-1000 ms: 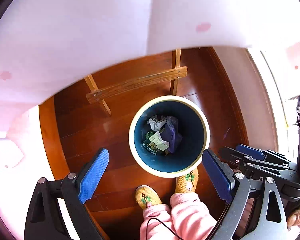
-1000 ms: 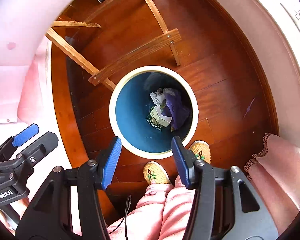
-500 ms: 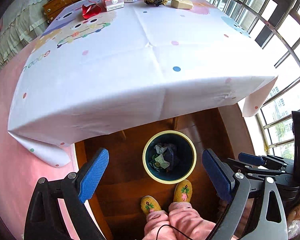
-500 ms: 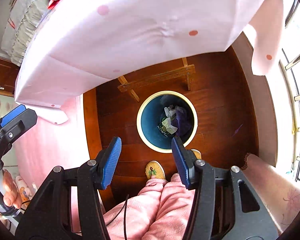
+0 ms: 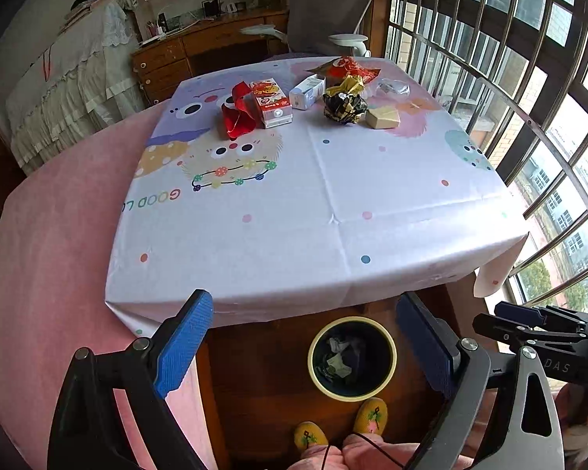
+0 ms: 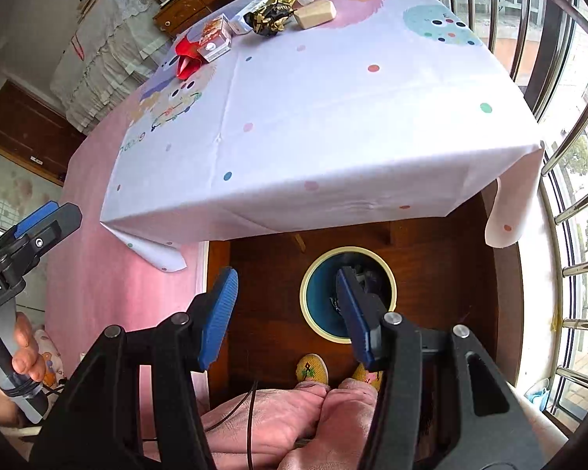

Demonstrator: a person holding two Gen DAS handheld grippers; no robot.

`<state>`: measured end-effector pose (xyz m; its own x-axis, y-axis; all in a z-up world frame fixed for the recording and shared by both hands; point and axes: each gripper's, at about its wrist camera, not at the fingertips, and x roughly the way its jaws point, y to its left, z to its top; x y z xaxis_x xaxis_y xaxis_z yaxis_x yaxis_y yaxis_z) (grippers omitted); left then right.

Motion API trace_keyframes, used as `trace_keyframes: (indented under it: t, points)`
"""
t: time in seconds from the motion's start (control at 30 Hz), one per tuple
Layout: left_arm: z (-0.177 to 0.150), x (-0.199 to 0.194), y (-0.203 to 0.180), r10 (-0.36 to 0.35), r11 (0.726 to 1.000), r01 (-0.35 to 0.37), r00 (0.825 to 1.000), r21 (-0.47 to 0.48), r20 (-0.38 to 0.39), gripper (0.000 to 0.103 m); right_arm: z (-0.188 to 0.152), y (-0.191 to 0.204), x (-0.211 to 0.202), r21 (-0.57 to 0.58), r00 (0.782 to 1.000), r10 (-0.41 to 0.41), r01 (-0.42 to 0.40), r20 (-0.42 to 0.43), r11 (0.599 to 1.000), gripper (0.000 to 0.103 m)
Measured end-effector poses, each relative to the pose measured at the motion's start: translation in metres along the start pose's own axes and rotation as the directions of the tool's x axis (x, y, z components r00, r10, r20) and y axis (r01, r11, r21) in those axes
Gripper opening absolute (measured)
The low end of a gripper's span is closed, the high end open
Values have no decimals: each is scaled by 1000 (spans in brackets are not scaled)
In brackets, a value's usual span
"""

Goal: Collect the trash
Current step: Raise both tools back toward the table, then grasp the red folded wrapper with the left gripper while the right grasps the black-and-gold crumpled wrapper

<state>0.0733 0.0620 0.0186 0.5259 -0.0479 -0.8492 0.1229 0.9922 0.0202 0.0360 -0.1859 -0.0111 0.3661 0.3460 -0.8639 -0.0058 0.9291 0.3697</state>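
Observation:
A blue bin with a cream rim [image 5: 352,357] [image 6: 313,297] stands on the wooden floor below the table's near edge, with crumpled trash inside. At the table's far end lie a red wrapper [image 5: 237,115] [image 6: 186,55], a red and white carton [image 5: 270,103] [image 6: 215,39], a white box [image 5: 306,92], a black and gold wrapper [image 5: 343,103] [image 6: 272,15], a tan block [image 5: 382,117] [image 6: 315,13] and a red bag [image 5: 347,66]. My left gripper [image 5: 303,346] is open and empty, high above the floor. My right gripper [image 6: 288,315] is also open and empty, over the bin.
The table wears a white cloth [image 5: 313,203] with dots and cartoon monsters. Barred windows [image 5: 529,78] run along the right. A grey office chair [image 5: 329,4] and wooden desk [image 5: 200,47] stand behind. A person's slippers [image 5: 370,417] and pink trousers [image 6: 294,423] are beside the bin.
Both grippers have risen and tilted up from just above the bin, so the whole tabletop and its trash have come into view. Both stay open and empty.

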Motion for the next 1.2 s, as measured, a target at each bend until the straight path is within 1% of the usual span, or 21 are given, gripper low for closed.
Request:
trace_keyframes:
  t: [0.17, 0.33, 0.5, 0.6, 0.67, 0.77, 0.87, 1.0, 1.1, 1.2]
  points:
    - [24, -25, 5, 2, 999, 0, 999, -43, 37, 96, 30, 15, -20, -43, 998, 39, -37, 45, 998, 49]
    - [55, -38, 13, 9, 997, -2, 997, -82, 81, 96, 58, 30, -32, -75, 993, 65, -58, 95, 995, 49]
    - [92, -37, 31, 18, 996, -8, 994, -91, 109, 96, 87, 43, -30, -103, 989, 77, -65, 123, 993, 49]
    - [120, -24, 53, 1, 992, 12, 994, -122, 110, 96, 108, 50, -25, -107, 988, 71, -57, 139, 993, 49]
    - [142, -9, 73, -25, 986, 42, 994, -161, 104, 96, 124, 50, -19, -93, 987, 66, -52, 149, 994, 49]
    - [182, 23, 105, -63, 973, 80, 994, -216, 84, 96, 150, 52, -4, -64, 986, 55, -45, 160, 997, 49]
    - [225, 61, 134, -79, 966, 88, 996, -244, 46, 96, 181, 53, 14, -18, 986, 31, -28, 165, 999, 49]
    - [277, 122, 164, -103, 963, 96, 995, -253, -15, 96, 227, 54, 46, 50, 989, 3, -10, 145, 999, 49]
    - [304, 171, 180, -122, 962, 98, 989, -256, -81, 96, 258, 55, 69, 102, 990, -35, 22, 133, 995, 49]
    - [323, 222, 191, -158, 955, 112, 976, -273, -152, 96, 287, 49, 93, 184, 992, -56, 34, 115, 982, 49]
